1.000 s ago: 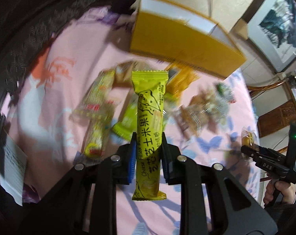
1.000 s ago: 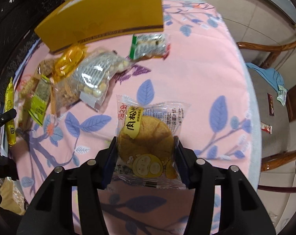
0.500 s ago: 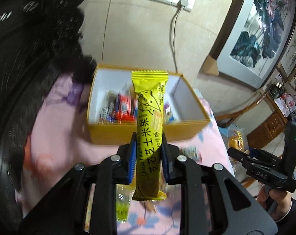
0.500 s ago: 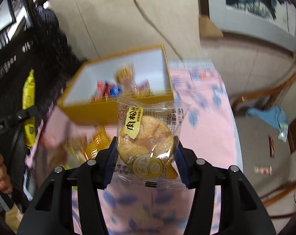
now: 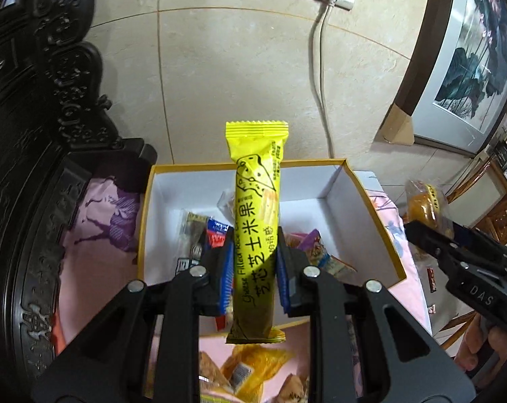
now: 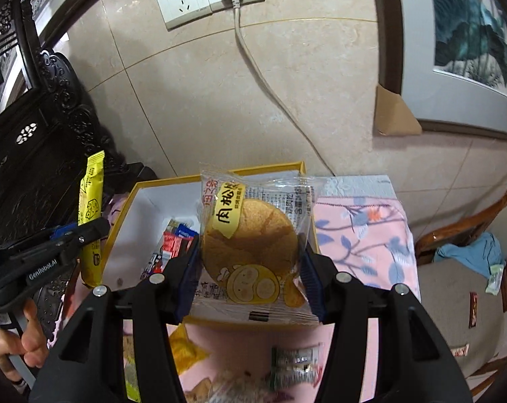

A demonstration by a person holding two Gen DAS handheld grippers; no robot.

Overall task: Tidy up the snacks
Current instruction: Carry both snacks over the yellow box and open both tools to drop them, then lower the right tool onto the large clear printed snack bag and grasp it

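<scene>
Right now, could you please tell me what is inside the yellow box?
The yellow box holds several small wrapped snacks lying on its white floor. The held yellow rice roll and round cake packet hide the middle.

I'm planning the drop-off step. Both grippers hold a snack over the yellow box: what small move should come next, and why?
Probably lower the left gripper a little into the box, then open it. It is shut on the yellow bar, which already hangs over the box's open top, where other snacks lie. The right gripper, shut on the round cake, can follow.
</scene>
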